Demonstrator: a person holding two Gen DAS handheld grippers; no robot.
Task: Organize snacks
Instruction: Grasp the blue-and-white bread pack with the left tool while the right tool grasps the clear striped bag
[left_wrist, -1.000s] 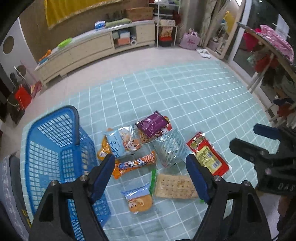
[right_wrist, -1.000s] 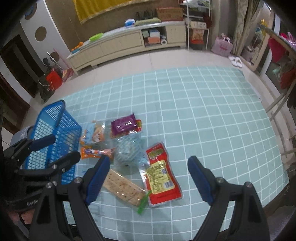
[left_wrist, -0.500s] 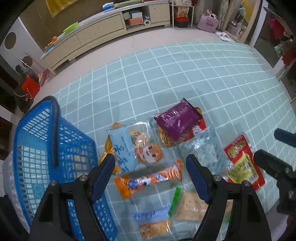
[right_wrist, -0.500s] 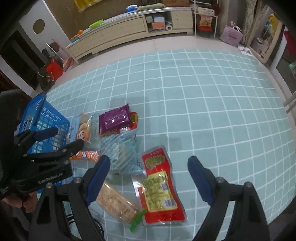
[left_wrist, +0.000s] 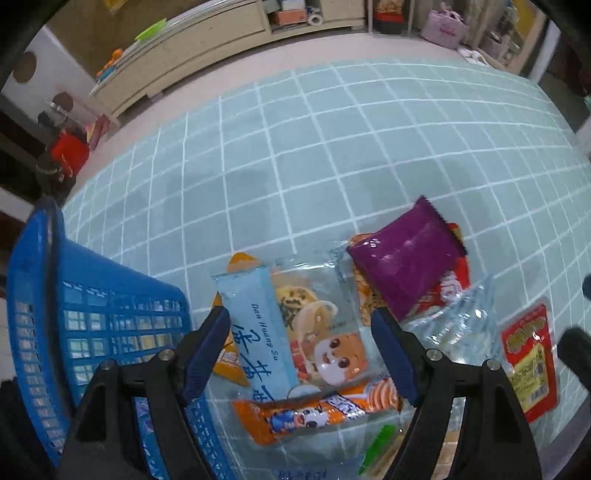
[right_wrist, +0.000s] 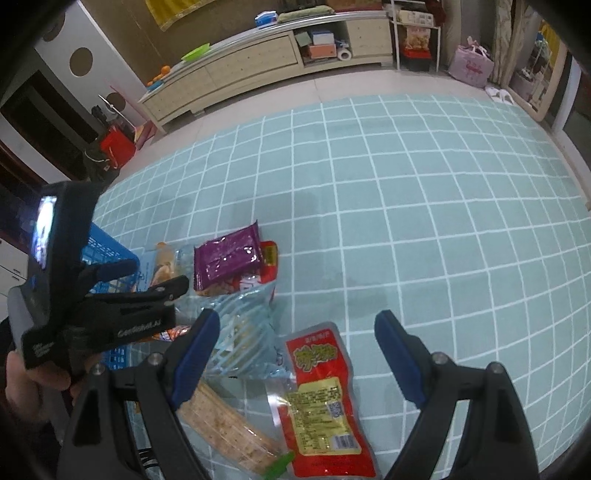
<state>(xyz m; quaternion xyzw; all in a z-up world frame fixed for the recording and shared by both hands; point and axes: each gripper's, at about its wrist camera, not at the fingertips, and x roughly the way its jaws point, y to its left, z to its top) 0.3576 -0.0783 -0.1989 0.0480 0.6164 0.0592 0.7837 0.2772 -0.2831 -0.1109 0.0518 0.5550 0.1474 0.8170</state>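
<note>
Hovering spread and empty, the left tool (left_wrist: 299, 354) frames a cartoon snack bag (left_wrist: 295, 332); basket (left_wrist: 92, 325) at nine o'clock. Right tool (right_wrist: 297, 354), also spread, holds nothing above the red packet (right_wrist: 325, 406) on the floor mat (right_wrist: 424, 221).

We see the basket (left_wrist: 96, 317) at the left edge of the snack pile, on the mat (left_wrist: 332, 147). The cartoon-face packet (left_wrist: 295, 332) lies just right of it, the sausage stick (left_wrist: 317, 410) in front, the flat pouch (left_wrist: 406, 258) behind right, overlapping others. The cracker pack (right_wrist: 229, 424) sits nearest us, beside the labelled packet (right_wrist: 321, 402).
</note>
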